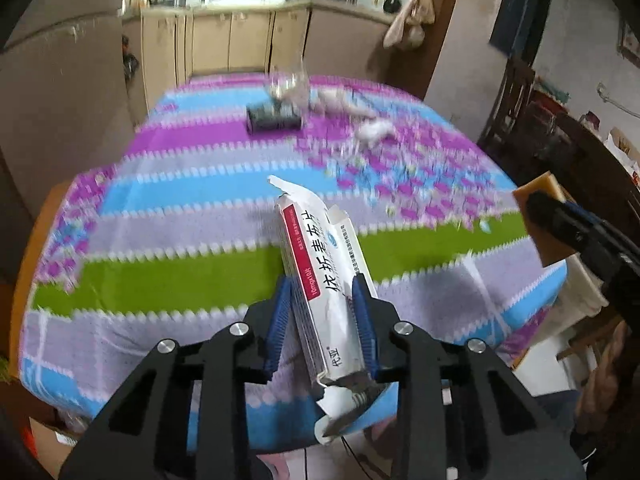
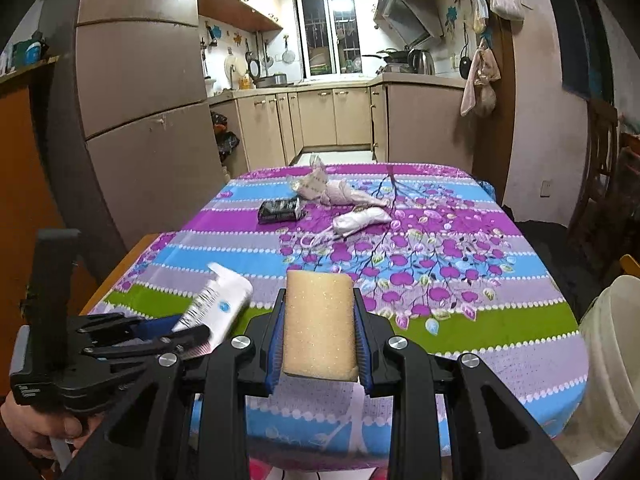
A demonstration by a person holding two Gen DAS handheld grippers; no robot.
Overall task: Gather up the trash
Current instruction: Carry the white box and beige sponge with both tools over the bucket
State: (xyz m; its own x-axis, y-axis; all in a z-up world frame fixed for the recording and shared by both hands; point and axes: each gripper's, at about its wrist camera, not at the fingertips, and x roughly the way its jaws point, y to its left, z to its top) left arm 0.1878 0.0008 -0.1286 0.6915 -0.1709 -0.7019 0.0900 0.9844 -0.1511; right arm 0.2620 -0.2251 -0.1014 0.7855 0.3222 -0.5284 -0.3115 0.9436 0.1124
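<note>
Both loads held above the near edge of the bench [image 2: 500,320]. My left gripper [image 1: 320,300] has its fingers clenched on the white medicine box [image 1: 320,264], long axis running forward along the fingers. My right gripper [image 2: 318,320] grasps the yellow sponge [image 2: 320,320] upright. The pale bin [image 2: 612,360] stands low to the right, nearer my right gripper; I judge both loads must travel rightward. A black packet [image 2: 279,209] and crumpled wrappers [image 2: 360,218] lie far across the bench.
</note>
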